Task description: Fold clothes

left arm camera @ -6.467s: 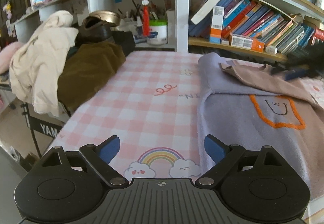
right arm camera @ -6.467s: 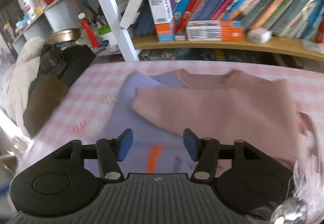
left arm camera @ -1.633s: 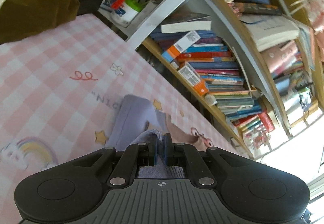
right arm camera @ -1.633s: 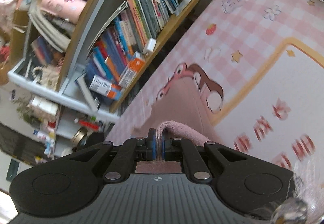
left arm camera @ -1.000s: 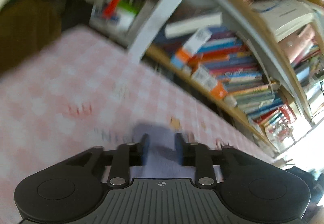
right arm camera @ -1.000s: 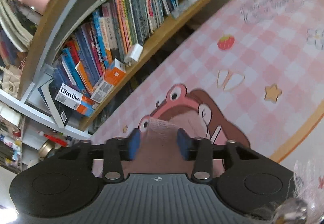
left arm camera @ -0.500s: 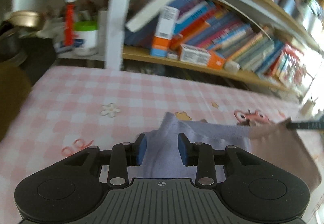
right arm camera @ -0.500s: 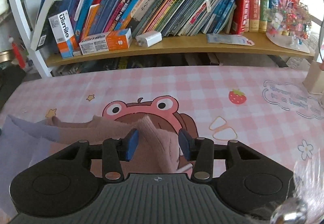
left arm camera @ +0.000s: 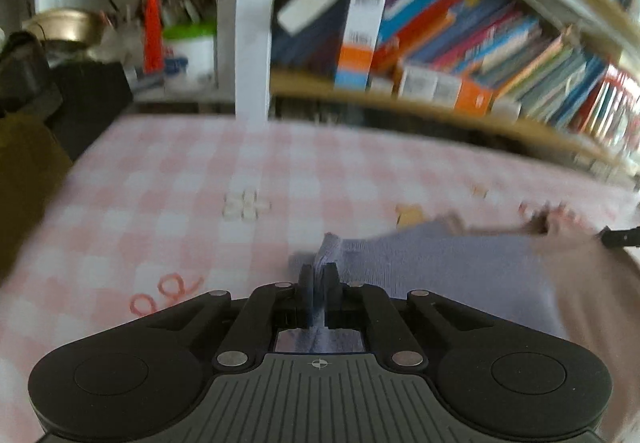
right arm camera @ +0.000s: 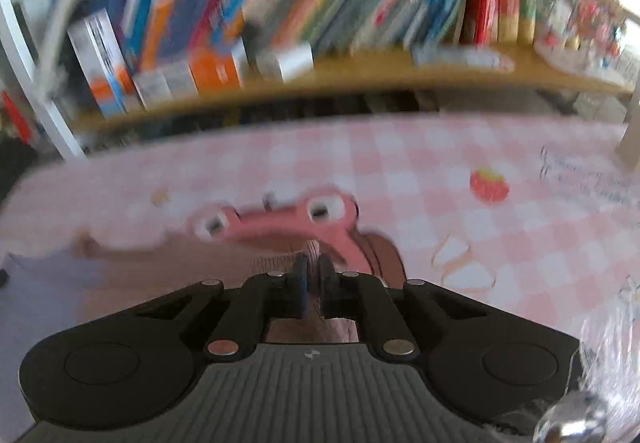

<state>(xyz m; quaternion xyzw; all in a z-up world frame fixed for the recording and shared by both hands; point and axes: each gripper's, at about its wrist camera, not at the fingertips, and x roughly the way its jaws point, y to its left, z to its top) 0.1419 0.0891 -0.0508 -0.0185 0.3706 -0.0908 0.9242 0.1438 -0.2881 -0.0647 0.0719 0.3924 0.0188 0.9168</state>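
Clearly a fresh grip has just been taken at both far corners of the garment [left arm camera: 440,275], which lies flat on the pink checked worktop [left arm camera: 180,203] in front of the bookshelf [left arm camera: 460,55]. At the left end, the left tongs [left arm camera: 319,275] are pinched shut on a small raised tuft of the lilac half of the knit, the fabric bunched up between the pads and showing again in the gap behind them. Rightward, the lilac cloth runs on into a dusty pink part, and at the far right edge of the left wrist view a dark tip of the other tool is just visible. At the right end, the right tongs [right arm camera: 310,267] are likewise clamped on a ridge of the pink knit [right arm camera: 280,263], which lies over the frog picture [right arm camera: 280,219] printed on the cloth. Both views are blurred, so how deep either bite goes is hard to tell. The step in hand seems to be grasping the far edge for a fold; the next move probably calls for lifting both corners together, level, and carrying them toward the near edge without letting the knit slip or skew.
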